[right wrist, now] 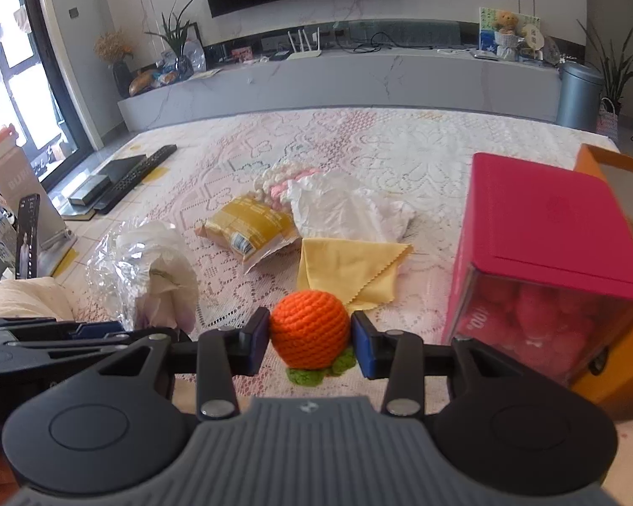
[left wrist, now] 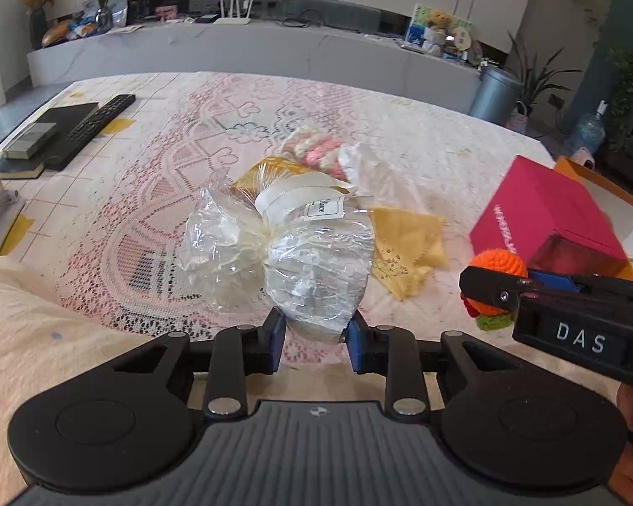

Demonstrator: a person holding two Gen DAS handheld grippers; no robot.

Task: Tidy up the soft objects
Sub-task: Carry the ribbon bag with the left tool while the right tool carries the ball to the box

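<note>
My left gripper [left wrist: 313, 337] is shut on a clear plastic bag with a cream soft item and ribbon [left wrist: 282, 248], held above the table; the bag also shows in the right wrist view [right wrist: 147, 270]. My right gripper [right wrist: 310, 341] is shut on an orange crocheted ball with green leaves [right wrist: 310, 329], also visible in the left wrist view [left wrist: 496, 278]. On the lace tablecloth [right wrist: 401, 152] lie a yellow cloth [right wrist: 346, 270], a yellow snack packet [right wrist: 249, 227], a white crumpled bag [right wrist: 342, 206] and a pink-and-cream knitted piece [right wrist: 287, 177].
A pink box with a clear front [right wrist: 544, 236] stands at the right, an orange box [right wrist: 612, 160] behind it. A remote [right wrist: 139, 173] and flat dark items [right wrist: 105, 181] lie at the far left. A phone stand [right wrist: 29, 227] is at the left edge.
</note>
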